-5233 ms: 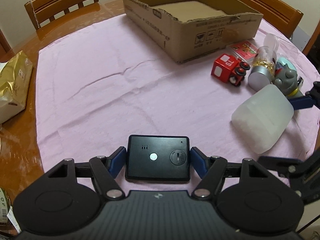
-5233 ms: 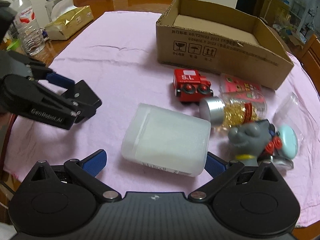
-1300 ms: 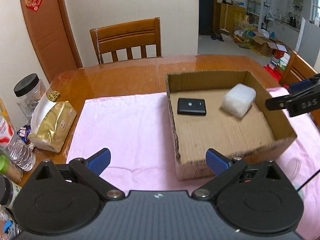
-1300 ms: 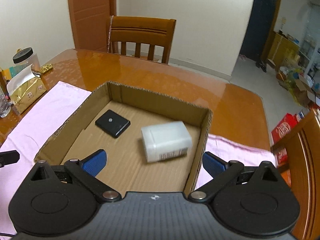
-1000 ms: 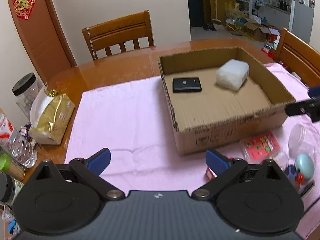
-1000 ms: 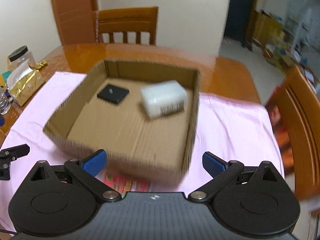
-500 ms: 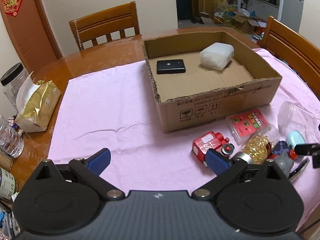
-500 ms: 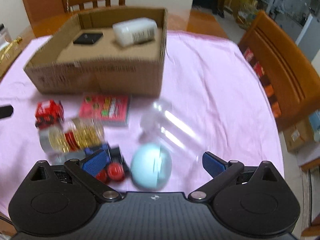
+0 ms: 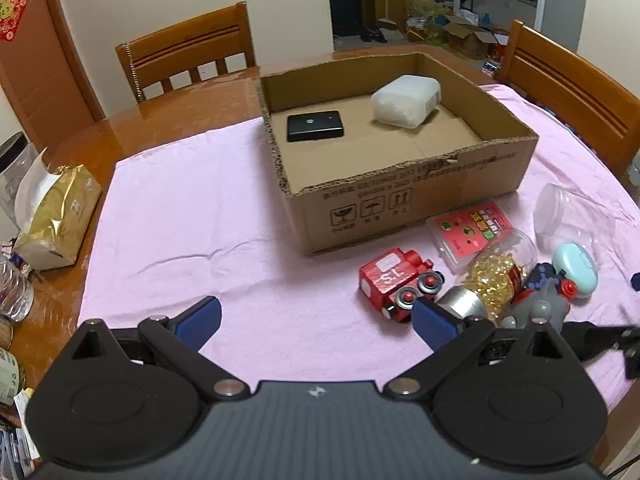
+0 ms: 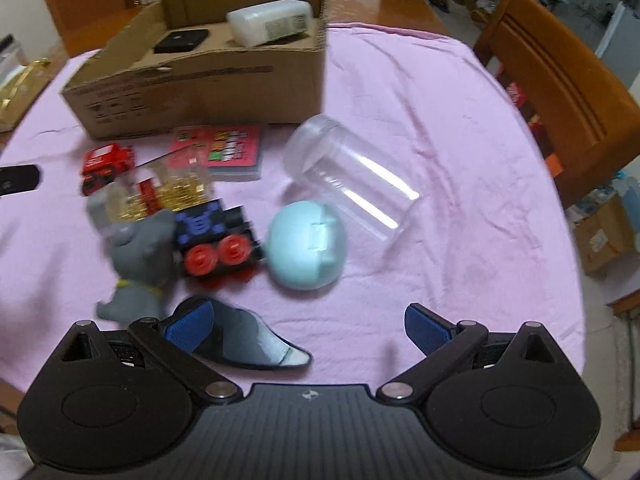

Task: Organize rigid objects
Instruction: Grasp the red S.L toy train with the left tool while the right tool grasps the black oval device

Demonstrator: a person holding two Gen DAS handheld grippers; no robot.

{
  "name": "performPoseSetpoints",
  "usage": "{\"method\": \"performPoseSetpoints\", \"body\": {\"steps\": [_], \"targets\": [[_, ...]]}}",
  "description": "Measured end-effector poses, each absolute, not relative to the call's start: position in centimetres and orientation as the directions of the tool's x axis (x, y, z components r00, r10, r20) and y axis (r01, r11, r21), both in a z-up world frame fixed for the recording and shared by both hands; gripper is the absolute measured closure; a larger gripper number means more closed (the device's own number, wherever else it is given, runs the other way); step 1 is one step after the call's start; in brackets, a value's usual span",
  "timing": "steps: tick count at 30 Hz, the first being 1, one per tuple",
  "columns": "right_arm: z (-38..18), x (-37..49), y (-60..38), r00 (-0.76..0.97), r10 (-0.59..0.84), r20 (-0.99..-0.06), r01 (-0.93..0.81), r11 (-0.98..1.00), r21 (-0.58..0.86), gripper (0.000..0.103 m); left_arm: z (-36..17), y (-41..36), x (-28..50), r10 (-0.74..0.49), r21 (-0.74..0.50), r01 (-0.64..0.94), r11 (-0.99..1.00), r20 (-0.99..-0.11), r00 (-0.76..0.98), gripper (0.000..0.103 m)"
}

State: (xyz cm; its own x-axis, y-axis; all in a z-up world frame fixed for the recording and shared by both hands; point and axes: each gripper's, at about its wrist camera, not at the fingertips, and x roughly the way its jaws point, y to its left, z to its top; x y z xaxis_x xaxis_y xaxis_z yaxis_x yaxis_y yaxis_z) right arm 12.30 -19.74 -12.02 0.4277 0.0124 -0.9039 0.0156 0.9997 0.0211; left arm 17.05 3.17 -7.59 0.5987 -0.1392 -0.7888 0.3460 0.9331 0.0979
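A cardboard box [image 9: 404, 196] is set on a pink cloth [image 9: 192, 216] spread over a glossy wooden tabletop [image 9: 132, 132]. Inside the box, a black flat device [image 9: 315, 125] and a translucent white container [image 9: 405, 99] are laid well apart on its floor. Just in front of the box, a cluster of loose items is gathered on the cloth: a red toy train [image 9: 394, 280], a pink card case [image 9: 472, 228], a jar of gold bits [image 9: 490, 278], a grey animal figure [image 10: 138, 264], a black block car with red wheels [image 10: 216, 236], a pale teal egg-shaped case [image 10: 306, 250] and a clear plastic jar [image 10: 352, 184] lying on its side.

Wooden chairs [image 9: 188, 52] are placed around the tabletop, and a cluttered room with cartons is seen beyond.

The left claw [image 9: 316, 320] is held open above bare cloth, gripping nothing. The right claw [image 10: 306, 326] is likewise spread open, empty, just before the teal case.

Only in the left view are a gold tissue pack [image 9: 60, 216] and water bottle [image 9: 14, 292] shown at the table edge. Only in the right view is a dark curved object [image 10: 256, 348] shown, under the claw's left finger [image 10: 190, 326]; that view is blurred.
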Motion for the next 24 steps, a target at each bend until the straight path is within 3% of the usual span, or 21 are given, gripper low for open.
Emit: {"method": "performPoseSetpoints", "body": {"steps": [7, 13, 24], "targets": [[-13.2, 12.2, -17.7, 0.412, 0.061, -0.909, -0.016, 0.998, 0.059, 0.0, -7.6, 2.8, 16.7, -0.15, 0.101, 0.372, 0.923, -0.795, 0.588, 0.002], [-14.4, 11.9, -17.1, 0.388, 0.024, -0.921, -0.04, 0.999, 0.01, 0.0, -7.7, 3.0, 16.5, -0.143, 0.11, 0.376, 0.92, -0.8, 0.583, 0.002], [-14.0, 10.2, -20.6, 0.412, -0.01, -0.911, 0.081, 0.996, 0.025, 0.0, -8.0, 2.7, 17.2, -0.161, 0.112, 0.413, 0.904, -0.805, 0.571, 0.002]]}}
